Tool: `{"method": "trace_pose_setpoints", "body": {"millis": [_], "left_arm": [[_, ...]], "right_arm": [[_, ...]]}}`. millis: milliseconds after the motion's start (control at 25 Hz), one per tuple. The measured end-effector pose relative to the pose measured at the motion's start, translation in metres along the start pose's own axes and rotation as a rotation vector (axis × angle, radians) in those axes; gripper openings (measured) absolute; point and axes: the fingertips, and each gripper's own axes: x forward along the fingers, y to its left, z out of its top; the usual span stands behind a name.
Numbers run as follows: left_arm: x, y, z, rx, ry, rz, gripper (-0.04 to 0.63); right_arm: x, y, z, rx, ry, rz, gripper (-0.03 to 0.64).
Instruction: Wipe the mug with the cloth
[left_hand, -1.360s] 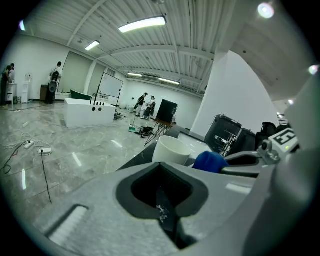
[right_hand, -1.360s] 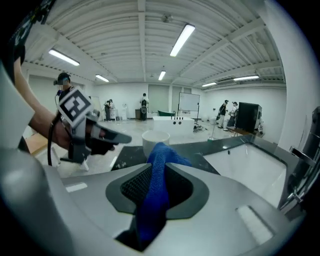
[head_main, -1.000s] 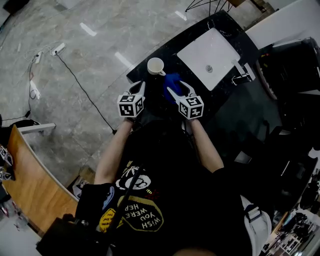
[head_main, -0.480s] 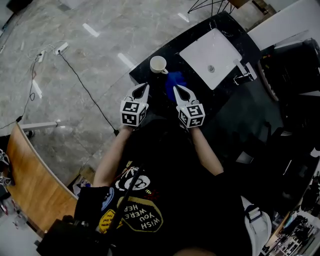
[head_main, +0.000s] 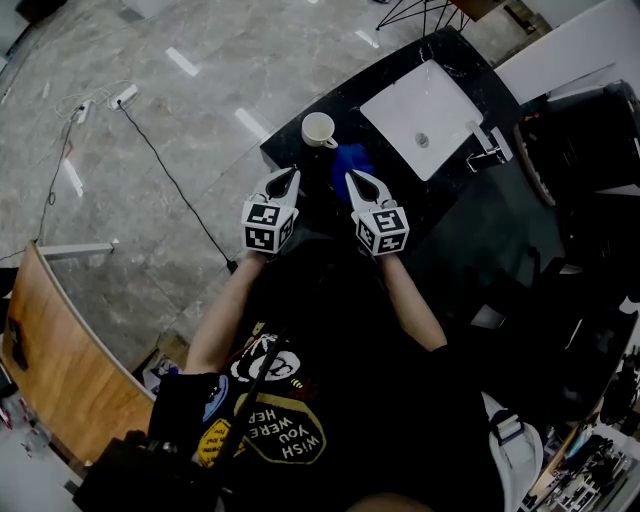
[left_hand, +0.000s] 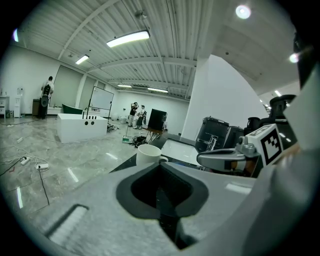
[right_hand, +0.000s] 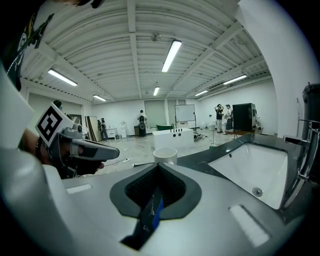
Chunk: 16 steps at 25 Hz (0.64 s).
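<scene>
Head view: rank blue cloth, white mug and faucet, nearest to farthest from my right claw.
1. Blue cloth, right at the right claw's tip.
2. White mug, beyond the cloth, toward the left.
3. Faucet, far off to the right.

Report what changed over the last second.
The right gripper, open above the blue cloth before, has shut, apparently on nothing. It and the left gripper drew back slightly toward the person. The mug and cloth stayed on the counter.
</scene>
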Motion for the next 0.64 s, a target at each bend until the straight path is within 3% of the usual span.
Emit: {"method": "trace_pose_setpoints", "body": {"millis": [640], "left_arm": [[-0.004, 0.009, -0.004, -0.022, 0.006, 0.010, 0.002]], "right_arm": [[0.005, 0.004, -0.001, -0.001, 0.021, 0.014, 0.002]]}}
